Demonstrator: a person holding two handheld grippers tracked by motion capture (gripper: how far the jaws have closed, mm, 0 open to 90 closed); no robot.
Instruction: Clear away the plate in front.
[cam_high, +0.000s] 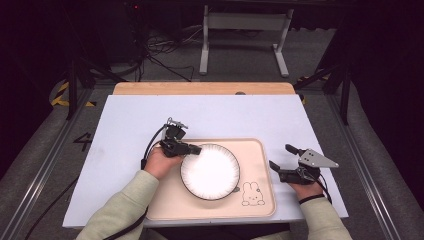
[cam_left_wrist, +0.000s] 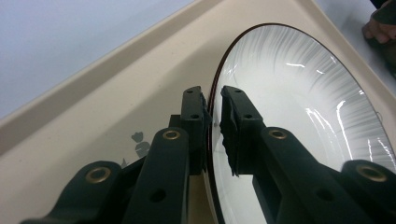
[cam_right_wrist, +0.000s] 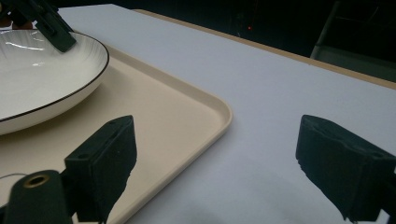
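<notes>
Plate (cam_left_wrist: 299, 116) rim sits between the left gripper (cam_left_wrist: 215, 105) pads, seemingly pinched though one pad may barely touch; plate lies on the tray (cam_high: 260, 200). Advise firm grip before lifting. Right gripper (cam_right_wrist: 215, 163) spread wide, idle beside the tray.

A person at a table (cam_high: 125, 120) works two hand-held grippers over a cream tray (cam_high: 260, 150). The left gripper (cam_high: 196, 149) has its jaws at the upper left rim of a white plate (cam_high: 210, 171), which rests on the tray beside a printed rabbit (cam_high: 253, 194). The right gripper (cam_high: 283, 157), jaws spread wide, lies on the table just right of the tray, apart from the plate. Cables (cam_high: 160, 47) trail across the floor beyond the table.
</notes>
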